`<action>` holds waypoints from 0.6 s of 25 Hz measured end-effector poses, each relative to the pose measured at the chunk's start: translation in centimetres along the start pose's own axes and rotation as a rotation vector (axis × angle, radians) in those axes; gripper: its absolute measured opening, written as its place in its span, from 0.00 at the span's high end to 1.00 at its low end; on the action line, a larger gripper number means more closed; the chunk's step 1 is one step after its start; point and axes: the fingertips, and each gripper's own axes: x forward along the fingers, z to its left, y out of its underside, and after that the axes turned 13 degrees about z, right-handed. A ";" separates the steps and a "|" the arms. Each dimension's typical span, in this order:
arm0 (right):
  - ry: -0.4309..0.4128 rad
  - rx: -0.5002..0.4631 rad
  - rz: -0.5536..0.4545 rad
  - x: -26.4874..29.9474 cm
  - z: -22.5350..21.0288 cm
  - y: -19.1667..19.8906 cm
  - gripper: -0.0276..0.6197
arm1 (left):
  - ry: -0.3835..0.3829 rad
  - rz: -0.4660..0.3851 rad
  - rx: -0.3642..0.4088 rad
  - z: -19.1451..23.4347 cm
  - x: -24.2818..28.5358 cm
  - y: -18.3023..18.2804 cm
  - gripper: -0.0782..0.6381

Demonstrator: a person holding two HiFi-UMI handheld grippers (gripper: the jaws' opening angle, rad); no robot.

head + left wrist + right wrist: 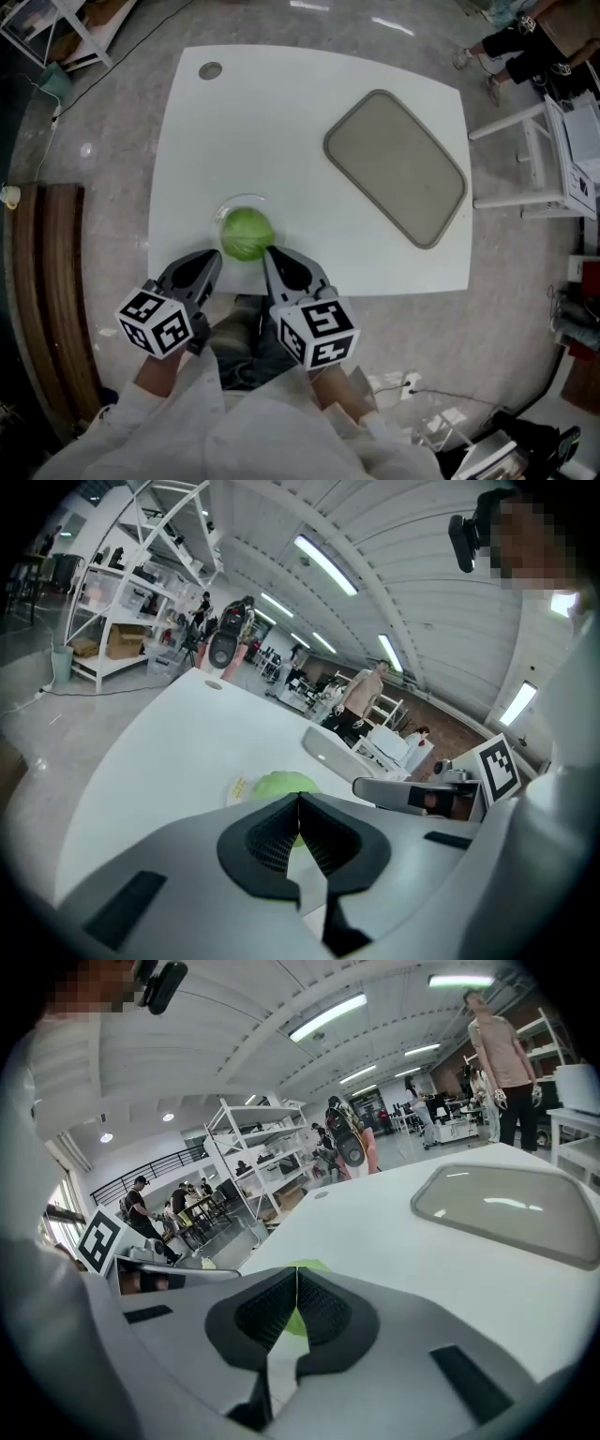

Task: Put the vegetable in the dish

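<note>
A brown wooden bench [52,281] is seen on the floor at 9 o'clock in the head view, well apart from the white table [281,122]; a small round grey cap [210,70] is set into the table's corner at 11 o'clock. The left gripper [215,256] is held over the table's near edge at 7 o'clock; in its own view the left gripper [298,799] is shown with its jaws pressed together and nothing between them. The green round vegetable [247,233] is found on the table near the 6 o'clock edge, on a clear round patch that cannot be identified; it lies between the two gripper tips and just ahead of them, and whether either tip touches it cannot be told. The right gripper [270,254] is held at 5 o'clock of the vegetable; in its own view the right gripper [296,1271] is likewise seen closed tight, gripping nothing. The grey rounded dish [396,167] is placed at 2 o'clock on the table, empty, well apart from the vegetable. A white frame [530,141] stands on the floor at 3 o'clock, beside the table.
</note>
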 end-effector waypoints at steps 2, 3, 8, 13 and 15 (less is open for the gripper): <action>0.000 0.005 0.006 0.4 -0.5 0.1 0.94 | -0.015 0.007 -0.002 0.8 0.3 0.2 0.88; -0.001 0.006 0.012 0.6 -0.6 0.1 0.94 | -0.021 0.011 -0.004 1.1 0.4 0.3 0.88; -0.011 0.035 0.047 1.4 -1.4 1.0 0.94 | -0.020 0.013 -0.059 2.6 0.9 0.3 0.88; -0.003 0.075 0.074 2.1 -2.6 2.3 0.94 | -0.038 0.039 -0.098 4.1 1.6 1.1 0.88; 0.001 0.086 0.084 2.3 -3.0 2.6 0.94 | -0.030 0.059 -0.113 4.4 2.0 1.6 0.88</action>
